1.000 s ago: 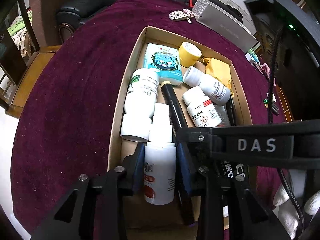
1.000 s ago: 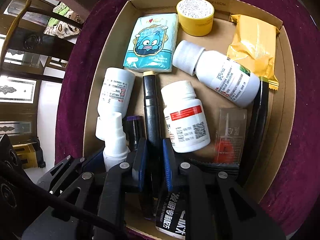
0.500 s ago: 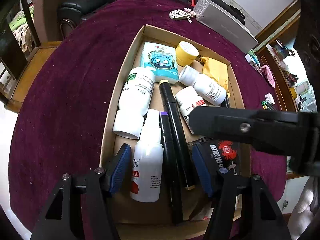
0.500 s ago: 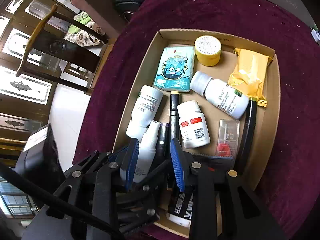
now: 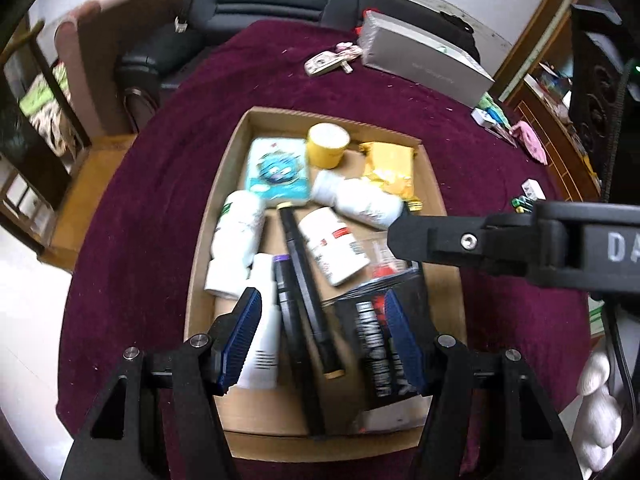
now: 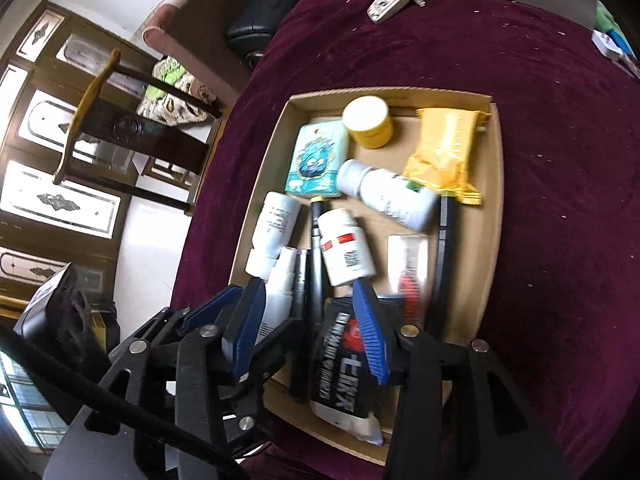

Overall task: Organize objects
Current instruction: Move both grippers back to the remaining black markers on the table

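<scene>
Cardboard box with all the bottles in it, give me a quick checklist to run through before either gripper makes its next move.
1. Left gripper open and holding nothing: ok.
2. Right gripper open and holding nothing: ok.
3. Both grippers raised above the cardboard box, touching no item: ok.
4. White spray bottle lying flat inside the box beside the black marker: ok.
5. Black pouch fully inside the box: cannot tell, its near end lies at the box's near wall.
6. Sharp view for aiming: not ok, both views are motion blurred.
</scene>
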{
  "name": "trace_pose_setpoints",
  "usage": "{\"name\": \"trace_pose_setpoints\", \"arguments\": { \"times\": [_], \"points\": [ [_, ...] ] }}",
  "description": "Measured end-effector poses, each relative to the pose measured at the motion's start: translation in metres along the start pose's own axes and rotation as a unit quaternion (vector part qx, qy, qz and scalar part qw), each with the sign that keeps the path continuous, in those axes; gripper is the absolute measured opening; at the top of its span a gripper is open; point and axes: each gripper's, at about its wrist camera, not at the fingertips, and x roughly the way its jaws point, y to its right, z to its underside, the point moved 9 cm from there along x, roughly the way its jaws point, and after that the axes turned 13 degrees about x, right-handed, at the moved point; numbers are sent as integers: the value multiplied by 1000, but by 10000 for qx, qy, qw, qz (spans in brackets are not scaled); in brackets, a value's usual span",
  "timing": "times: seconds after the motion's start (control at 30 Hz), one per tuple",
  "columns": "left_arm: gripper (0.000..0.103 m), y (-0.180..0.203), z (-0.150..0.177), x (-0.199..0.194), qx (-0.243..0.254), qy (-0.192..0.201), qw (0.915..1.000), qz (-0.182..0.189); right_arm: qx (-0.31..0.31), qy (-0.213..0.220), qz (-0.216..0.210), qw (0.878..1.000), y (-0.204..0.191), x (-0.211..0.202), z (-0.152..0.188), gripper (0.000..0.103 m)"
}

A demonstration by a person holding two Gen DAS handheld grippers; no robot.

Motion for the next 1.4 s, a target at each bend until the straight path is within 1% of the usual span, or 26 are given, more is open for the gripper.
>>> {"name": "trace_pose_setpoints", "arguments": {
  "times": [0.17,0.3,0.4,0.67,0.8,0.93,1.03,1.13,1.2,1.27,1.4],
  "points": [
    [58,42,-13,-9,423,30,9990,-110,244,150,-176,9994,30,-25,-9,47],
    [58,79,-25,-10,711,6,9974,-149,518,290,-282,9978,67,-48,-17,49],
    [58,112,-33,-5,920,-42,9957,-142,751,398,-325,9958,102,-66,-22,49],
    [57,201,-42,29,1392,-334,9897,-10,1476,706,-309,9860,210,-117,-38,49],
    [57,236,-40,61,1496,-619,9868,101,1814,929,-197,9788,270,-146,-50,49],
    [57,256,-33,88,1539,-867,9842,125,2140,1196,23,9695,326,-175,-64,49],
    [57,266,-26,104,1557,-1017,9825,88,2315,1379,219,9628,363,-193,-75,53],
    [57,269,-18,115,1543,-1135,9815,23,2423,1460,302,9587,385,-203,-88,53],
    [57,268,-11,121,1476,-1232,9813,-16,2388,1456,357,9594,392,-203,-96,53],
    [57,266,-5,123,1421,-1279,9816,-36,2323,1441,413,9610,390,-198,-103,53],
    [57,268,-2,122,1446,-1173,9824,-123,2039,1362,540,9680,386,-183,-120,53]
  ]
}}
